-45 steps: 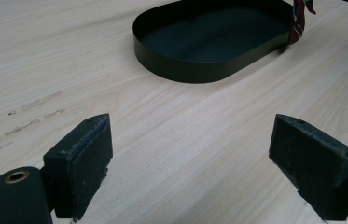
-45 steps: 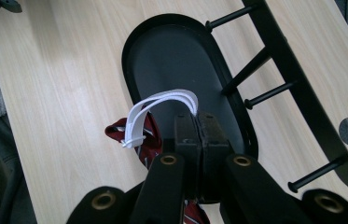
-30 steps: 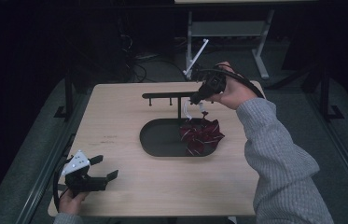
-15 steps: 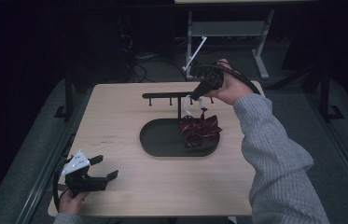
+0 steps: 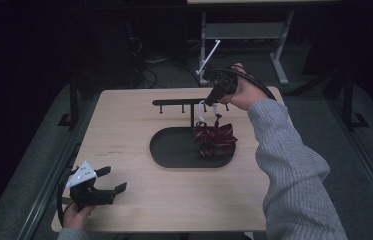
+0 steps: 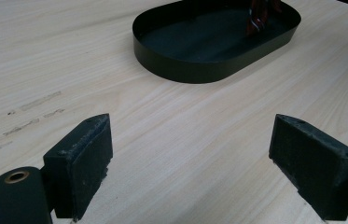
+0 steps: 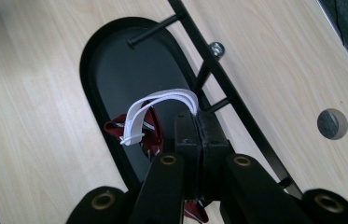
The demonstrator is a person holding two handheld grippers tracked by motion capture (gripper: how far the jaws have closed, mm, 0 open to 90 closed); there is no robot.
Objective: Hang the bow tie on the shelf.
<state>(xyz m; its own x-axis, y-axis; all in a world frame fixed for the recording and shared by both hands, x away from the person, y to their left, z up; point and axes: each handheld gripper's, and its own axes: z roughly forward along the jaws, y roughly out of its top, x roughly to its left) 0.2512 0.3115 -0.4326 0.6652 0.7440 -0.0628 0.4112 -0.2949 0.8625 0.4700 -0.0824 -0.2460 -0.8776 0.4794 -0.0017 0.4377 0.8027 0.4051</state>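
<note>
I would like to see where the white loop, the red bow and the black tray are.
white loop [image 7: 155, 103]: right gripper view, top of its arch.
red bow [image 5: 214, 140]: high view, middle of the striped fabric.
black tray [image 6: 185, 72]: left gripper view, near outer wall.

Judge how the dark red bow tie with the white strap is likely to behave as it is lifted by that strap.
Probably floppy: the bow tie dangles below the right claw, which pinches only its white strap. Likely light, since that thin strap carries it. It may swing, as it hangs free over the black tray.
</note>
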